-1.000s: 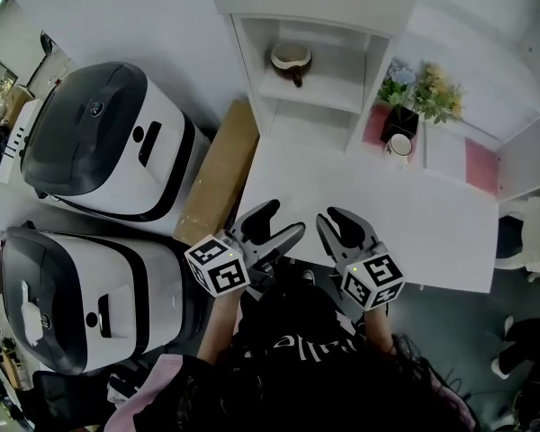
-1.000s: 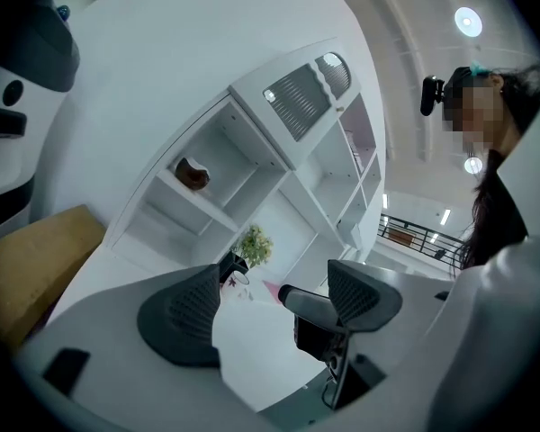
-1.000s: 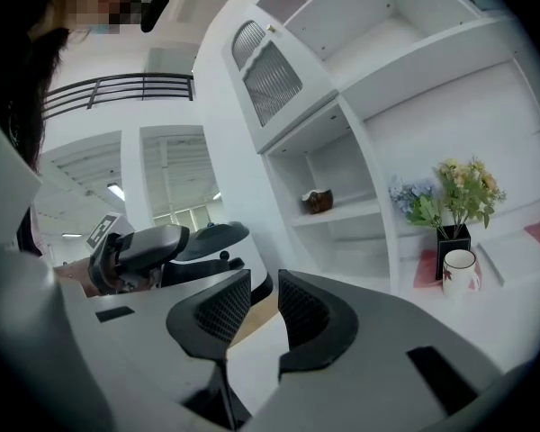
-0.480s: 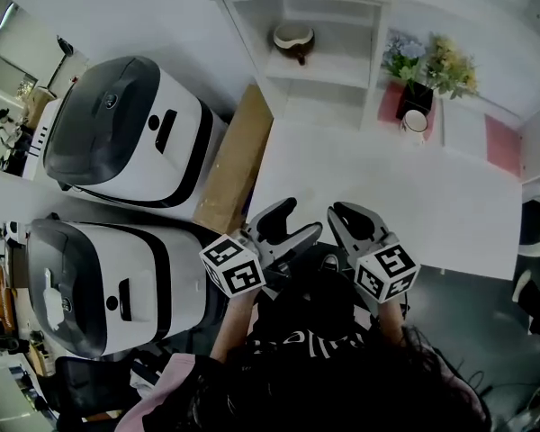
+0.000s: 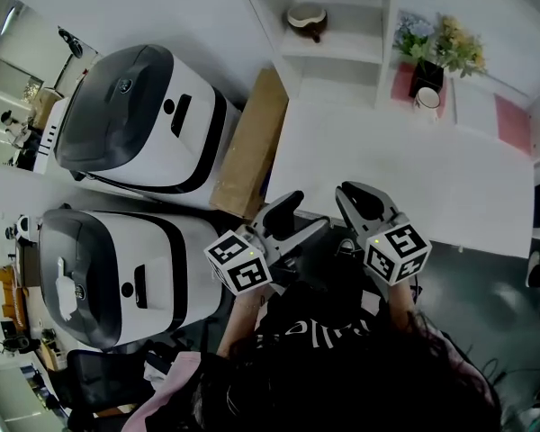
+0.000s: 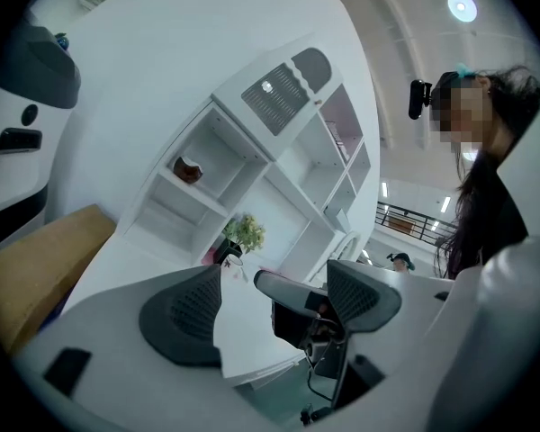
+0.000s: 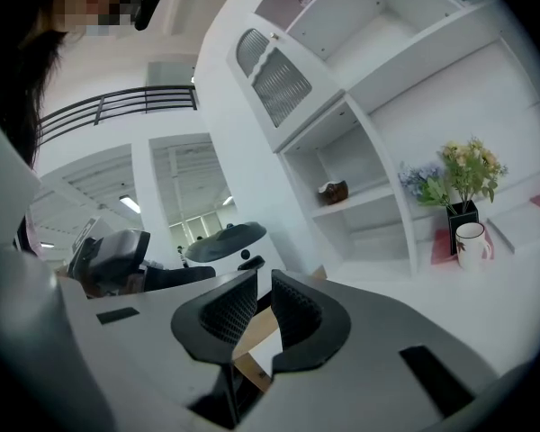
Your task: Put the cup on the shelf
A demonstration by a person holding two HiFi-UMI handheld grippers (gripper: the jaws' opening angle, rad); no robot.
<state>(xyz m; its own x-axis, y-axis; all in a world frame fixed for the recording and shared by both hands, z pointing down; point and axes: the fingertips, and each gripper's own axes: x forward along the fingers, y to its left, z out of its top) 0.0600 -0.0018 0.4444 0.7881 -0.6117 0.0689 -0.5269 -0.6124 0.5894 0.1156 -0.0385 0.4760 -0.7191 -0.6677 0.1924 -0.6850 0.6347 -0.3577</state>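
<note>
The white cup [image 5: 426, 98] with a red mark stands at the table's far right, in front of a dark vase of flowers [image 5: 432, 54]; the right gripper view shows the cup [image 7: 471, 244] far ahead to the right. A white shelf unit [image 5: 337, 52] rises at the table's back, with a brown bowl [image 5: 306, 16] in one compartment. Both grippers hover over the table's near edge, far from the cup. My left gripper [image 5: 299, 220] is open and empty [image 6: 270, 302]. My right gripper [image 5: 353, 194] is shut with nothing between its pads [image 7: 265, 283].
The white table [image 5: 387, 178] stretches between the grippers and the shelf. Two large white and black machines [image 5: 135, 120] [image 5: 108, 273] stand to the left, with a cardboard box [image 5: 252, 147] against the table's left side. A pink mat [image 5: 513, 124] lies at the far right.
The right gripper's jaws have closed from partly open to shut. The head view has shifted, so the table and shelf sit further right and higher. Both grippers stayed near the table's front edge.
</note>
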